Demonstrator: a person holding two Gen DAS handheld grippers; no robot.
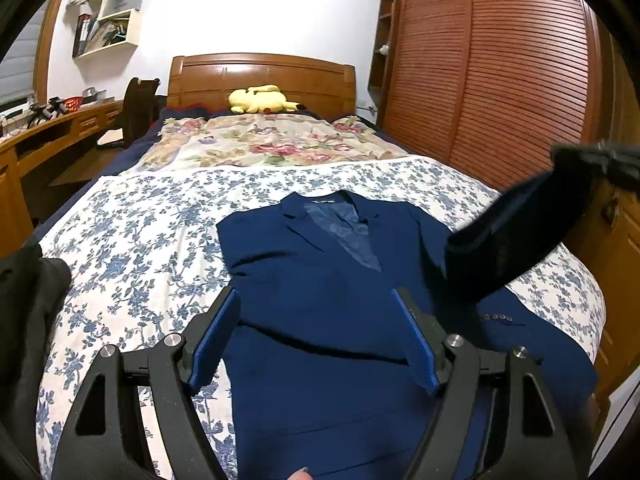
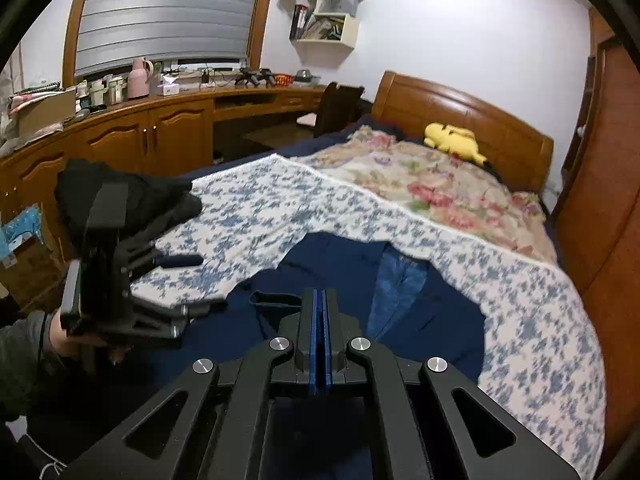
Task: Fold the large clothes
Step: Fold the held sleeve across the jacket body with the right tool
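A navy blue suit jacket point(image 1: 320, 280) lies front up on the bed, collar toward the headboard, its left sleeve folded in across the body. My left gripper point(image 1: 316, 300) is open and empty, hovering over the jacket's lower half. My right gripper point(image 2: 321, 296) is shut on the jacket's right sleeve point(image 1: 512, 236) and holds it lifted above the jacket's right side. The jacket also shows in the right wrist view point(image 2: 360, 276), where the left gripper point(image 2: 180, 260) is at the left.
The bed has a blue-flowered white cover point(image 1: 140, 240), a floral quilt point(image 1: 260, 144) and a yellow plush toy point(image 1: 258, 100) by the wooden headboard point(image 1: 260, 72). Dark clothing point(image 1: 32, 300) lies at the bed's left edge. A wardrobe point(image 1: 500, 72) stands right, a desk point(image 2: 160, 120) left.
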